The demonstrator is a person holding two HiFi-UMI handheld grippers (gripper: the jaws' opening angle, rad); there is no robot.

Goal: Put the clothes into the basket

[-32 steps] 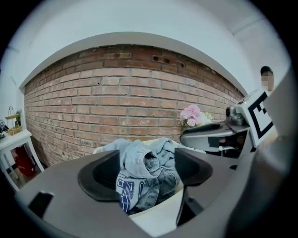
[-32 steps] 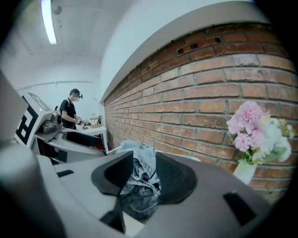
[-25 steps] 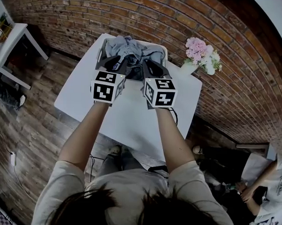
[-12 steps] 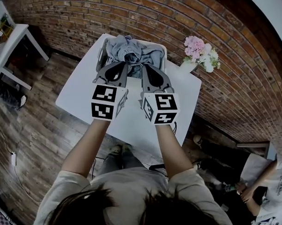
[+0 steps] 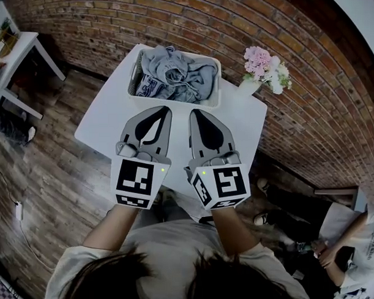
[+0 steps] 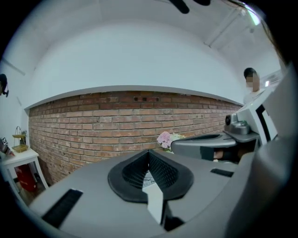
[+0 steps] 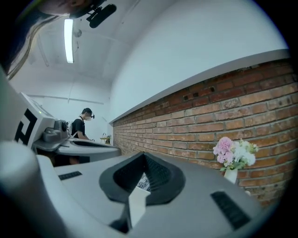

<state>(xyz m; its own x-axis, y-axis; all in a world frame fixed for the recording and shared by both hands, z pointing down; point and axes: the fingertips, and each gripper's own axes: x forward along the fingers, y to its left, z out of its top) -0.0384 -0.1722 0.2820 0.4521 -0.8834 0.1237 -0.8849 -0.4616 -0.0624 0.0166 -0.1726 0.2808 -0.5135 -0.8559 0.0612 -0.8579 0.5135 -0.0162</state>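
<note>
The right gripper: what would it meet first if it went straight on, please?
Probably the clothes in the basket ahead of the right gripper; height is unclear, so it might pass above.

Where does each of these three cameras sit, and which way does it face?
Head view: on the person's head, looking steeply down at the white table, the white slatted basket of grey clothes, the left gripper, the right gripper and both arms.
Left gripper view: on the left gripper, looking along its shut jaws at the red brick wall.
Right gripper view: on the right gripper, likewise facing that wall.
Shared: pink and white flowers show in all three.
</note>
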